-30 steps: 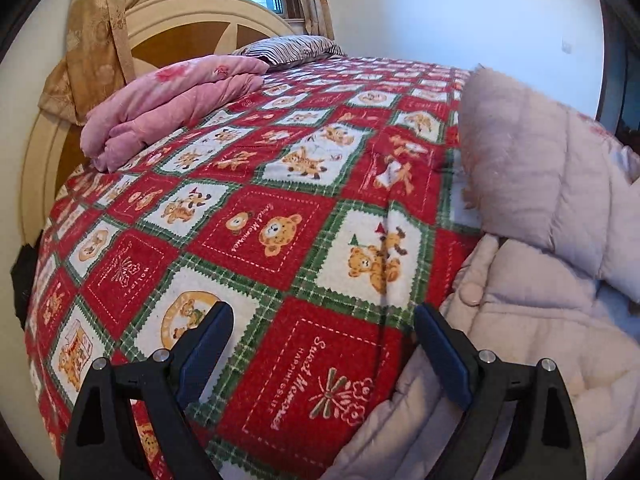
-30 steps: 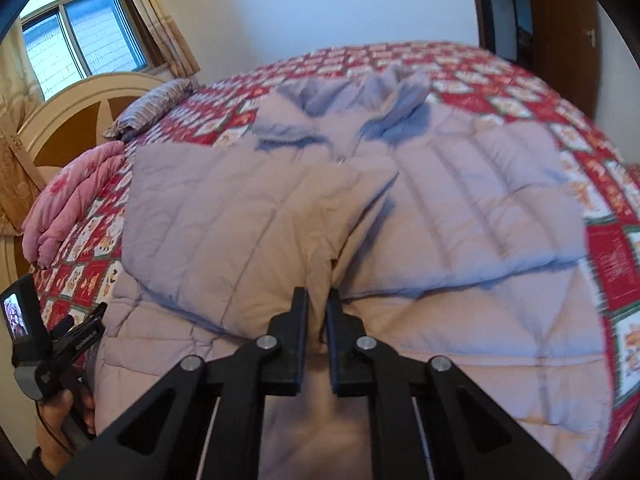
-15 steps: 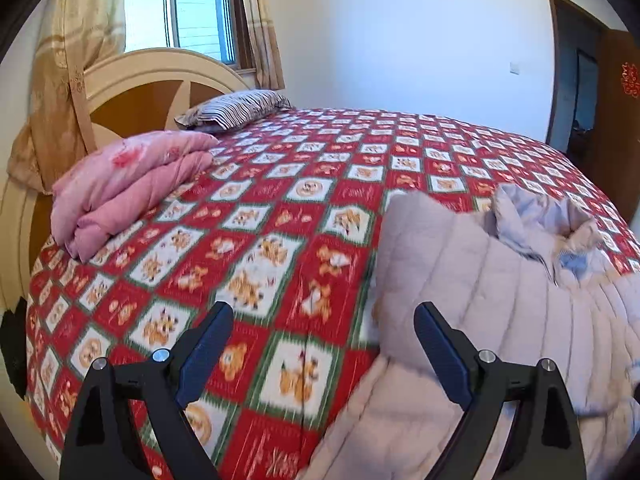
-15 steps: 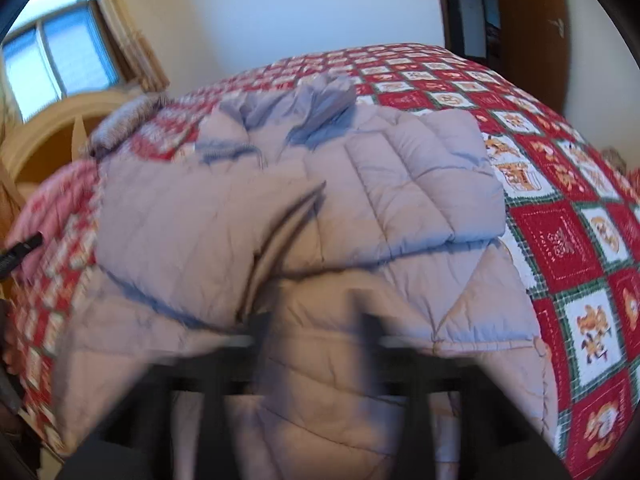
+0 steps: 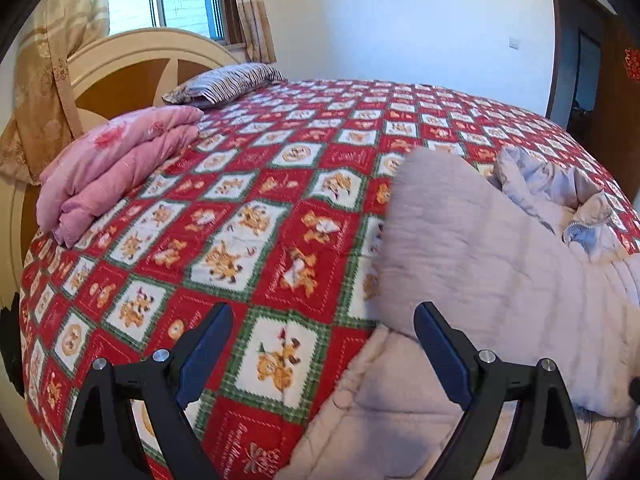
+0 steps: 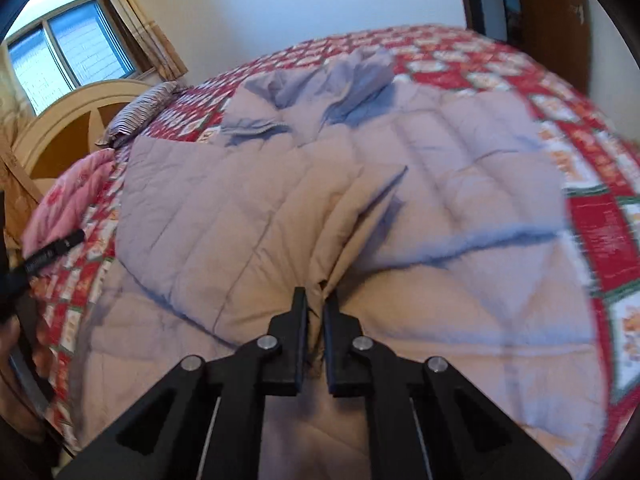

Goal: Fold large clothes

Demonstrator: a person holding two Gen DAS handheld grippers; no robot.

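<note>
A pale lilac puffer jacket (image 6: 460, 152) lies spread on the bed, its collar (image 6: 320, 88) at the far end. One sleeve (image 6: 248, 216) is folded across the chest. My right gripper (image 6: 316, 300) is shut on that sleeve's end, with fabric pinched between the jaws. In the left wrist view the jacket (image 5: 488, 264) fills the right side. My left gripper (image 5: 324, 312) hovers open over the red bear-print bedspread (image 5: 260, 184), just left of the jacket's edge, and holds nothing.
A folded pink blanket (image 5: 112, 164) and a striped pillow (image 5: 228, 82) lie by the cream headboard (image 5: 132, 72). A window with curtains stands behind. A dark doorway (image 5: 588, 76) is at the far right. A hand (image 6: 8, 344) shows at the left edge.
The left gripper rose and tilted up, still open, so more of the bed and jacket shows. The right gripper's jaws spread wide half a second ago and have shut again on the sleeve.
</note>
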